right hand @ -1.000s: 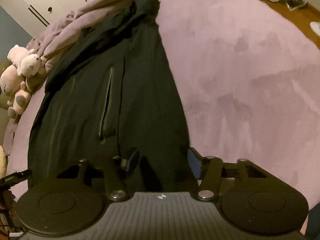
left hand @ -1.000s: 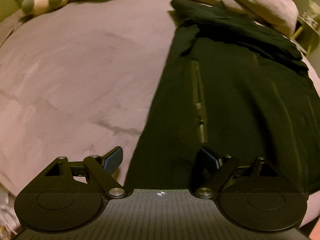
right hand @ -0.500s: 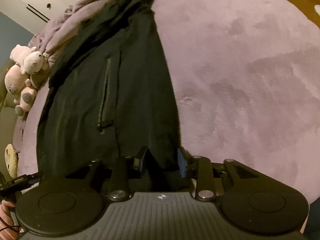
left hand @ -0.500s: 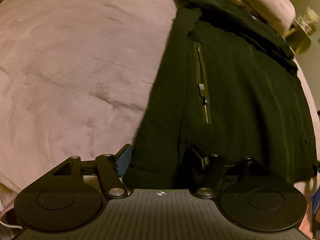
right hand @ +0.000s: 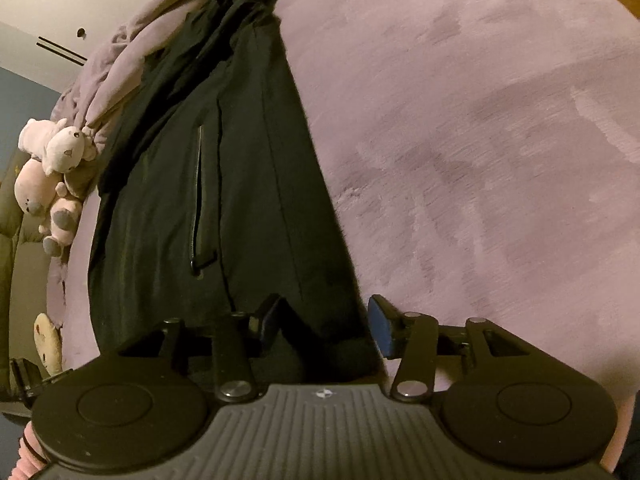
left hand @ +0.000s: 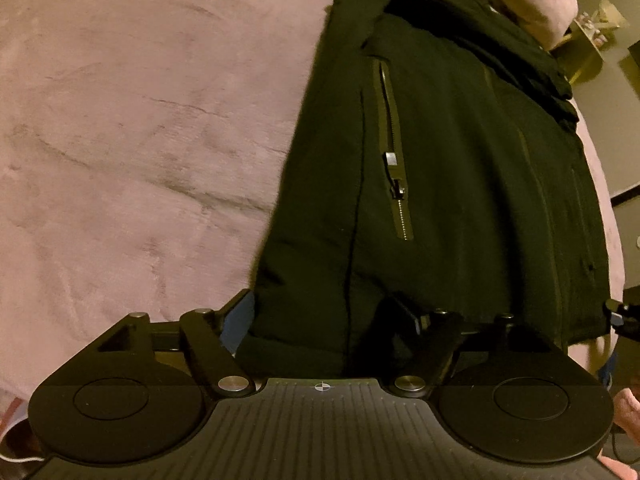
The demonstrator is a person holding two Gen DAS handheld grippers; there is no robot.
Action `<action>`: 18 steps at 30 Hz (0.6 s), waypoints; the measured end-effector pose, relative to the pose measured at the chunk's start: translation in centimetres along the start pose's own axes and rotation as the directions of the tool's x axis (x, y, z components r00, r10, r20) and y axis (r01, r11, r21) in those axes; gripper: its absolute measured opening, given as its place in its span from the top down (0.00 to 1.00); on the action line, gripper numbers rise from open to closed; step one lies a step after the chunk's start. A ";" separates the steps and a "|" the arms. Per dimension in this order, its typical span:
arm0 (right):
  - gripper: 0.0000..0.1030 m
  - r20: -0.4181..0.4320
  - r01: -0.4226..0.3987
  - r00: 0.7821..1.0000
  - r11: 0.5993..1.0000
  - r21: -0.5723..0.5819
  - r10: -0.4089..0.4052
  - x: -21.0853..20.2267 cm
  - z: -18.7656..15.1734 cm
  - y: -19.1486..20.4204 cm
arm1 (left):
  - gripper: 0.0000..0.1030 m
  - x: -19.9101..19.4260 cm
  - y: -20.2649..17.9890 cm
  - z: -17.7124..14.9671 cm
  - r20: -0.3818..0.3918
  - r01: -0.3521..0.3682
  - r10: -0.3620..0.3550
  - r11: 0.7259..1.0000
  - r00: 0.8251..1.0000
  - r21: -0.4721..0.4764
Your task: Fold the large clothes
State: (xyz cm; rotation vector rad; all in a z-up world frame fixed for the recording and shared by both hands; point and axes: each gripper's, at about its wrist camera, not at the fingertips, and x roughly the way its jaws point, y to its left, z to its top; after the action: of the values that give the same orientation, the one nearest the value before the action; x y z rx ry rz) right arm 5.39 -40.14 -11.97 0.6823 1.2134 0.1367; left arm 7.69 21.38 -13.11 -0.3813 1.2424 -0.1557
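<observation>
Left wrist view is showing the left claw (left hand: 324, 312) open, straddling the hem of the black zippered jacket (left hand: 440, 168) on the pink plush bed (left hand: 140, 120); the right claw (right hand: 324, 320) is straddling the opposite corner, also open. Probably both are needing to close before lifting the hem.

Jacket (left hand: 460, 168): black, with a silver-toothed pocket zipper (left hand: 394, 168). Bed cover (left hand: 140, 120): plain mauve-pink plush. Stuffed animals (right hand: 52, 176): pale pink and grey. Claw pads (right hand: 380, 328): blue.

Bare pink blanket (left hand: 140, 140) flanks the jacket (left hand: 460, 184); plush toys (right hand: 52, 176) crowd one edge.
</observation>
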 end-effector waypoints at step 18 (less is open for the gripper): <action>0.61 -0.130 -0.152 0.979 0.988 0.038 0.156 1.4 -0.1 0.8 | 0.60 -1.1 1.0 0.2 0.016 0.158 -0.157 0.984 0.987 -0.085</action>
State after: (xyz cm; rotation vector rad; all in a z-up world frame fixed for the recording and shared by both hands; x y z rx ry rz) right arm 6.02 -38.84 -12.69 0.8017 1.2906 0.2984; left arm 7.46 22.71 -12.47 -0.5550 1.2125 -0.2359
